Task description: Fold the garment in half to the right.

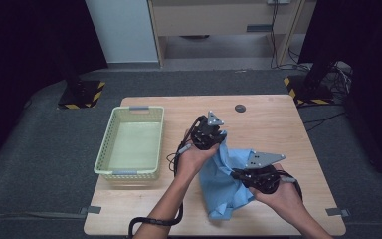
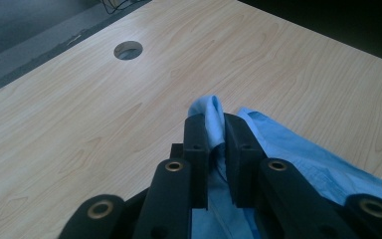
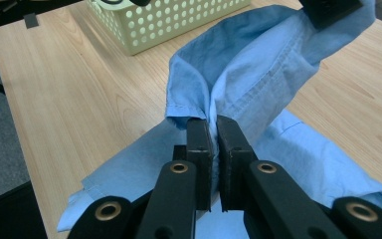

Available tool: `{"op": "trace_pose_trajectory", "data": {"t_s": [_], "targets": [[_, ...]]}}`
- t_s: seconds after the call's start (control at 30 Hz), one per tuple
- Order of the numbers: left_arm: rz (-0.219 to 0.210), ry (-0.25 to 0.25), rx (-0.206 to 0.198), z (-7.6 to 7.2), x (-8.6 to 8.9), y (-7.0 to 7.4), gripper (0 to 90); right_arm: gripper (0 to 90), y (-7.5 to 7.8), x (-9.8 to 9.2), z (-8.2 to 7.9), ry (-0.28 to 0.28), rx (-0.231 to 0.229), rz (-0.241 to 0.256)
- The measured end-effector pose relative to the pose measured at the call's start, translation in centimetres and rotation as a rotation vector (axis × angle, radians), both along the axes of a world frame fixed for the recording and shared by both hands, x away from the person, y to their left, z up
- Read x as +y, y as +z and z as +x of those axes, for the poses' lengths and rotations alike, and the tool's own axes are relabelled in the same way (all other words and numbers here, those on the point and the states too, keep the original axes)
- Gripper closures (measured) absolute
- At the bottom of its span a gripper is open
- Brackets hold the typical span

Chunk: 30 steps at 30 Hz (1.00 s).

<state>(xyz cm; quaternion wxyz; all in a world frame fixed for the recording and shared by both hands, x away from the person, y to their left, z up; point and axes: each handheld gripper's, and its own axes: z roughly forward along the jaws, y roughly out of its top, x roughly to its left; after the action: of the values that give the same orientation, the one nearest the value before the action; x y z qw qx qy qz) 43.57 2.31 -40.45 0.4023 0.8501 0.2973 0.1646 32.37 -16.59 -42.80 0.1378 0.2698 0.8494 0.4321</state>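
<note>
Cloth (image 1: 224,174), blue, judged light, limp, prone to sagging: left tool (image 2: 216,130) pinches one bunched edge, right tool (image 3: 213,133) another fold; hemmed edges offer surest hold above desk (image 1: 278,119).

High view overhead, gripper views close, sharing cloth (image 1: 224,174)

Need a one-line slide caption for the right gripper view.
Right tongs pinch a blue cloth above the table, basket behind.
</note>
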Motion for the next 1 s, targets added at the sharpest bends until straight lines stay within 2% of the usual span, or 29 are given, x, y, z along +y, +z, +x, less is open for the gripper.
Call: {"op": "trace_pose_trajectory", "data": {"t_s": [0.43,0.7,0.97,1.0], "targets": [[-0.011,-0.027,0.010,0.3,-1.1,-1.1,81.4,86.1,-1.0,-0.5,0.0,0.001,0.013,-0.017],[0.000,-0.058,0.010,0.8,-2.1,-2.0,81.0,86.0,-2.0,-0.9,0.4,-0.006,0.033,-0.018],[0.009,-0.067,0.019,1.0,-3.0,-2.9,81.1,86.0,-3.1,-1.2,0.4,-0.009,0.045,-0.021],[0.021,-0.064,0.025,1.1,-3.2,-3.1,81.2,86.0,-3.3,-1.4,0.4,-0.012,0.047,-0.020]]}}
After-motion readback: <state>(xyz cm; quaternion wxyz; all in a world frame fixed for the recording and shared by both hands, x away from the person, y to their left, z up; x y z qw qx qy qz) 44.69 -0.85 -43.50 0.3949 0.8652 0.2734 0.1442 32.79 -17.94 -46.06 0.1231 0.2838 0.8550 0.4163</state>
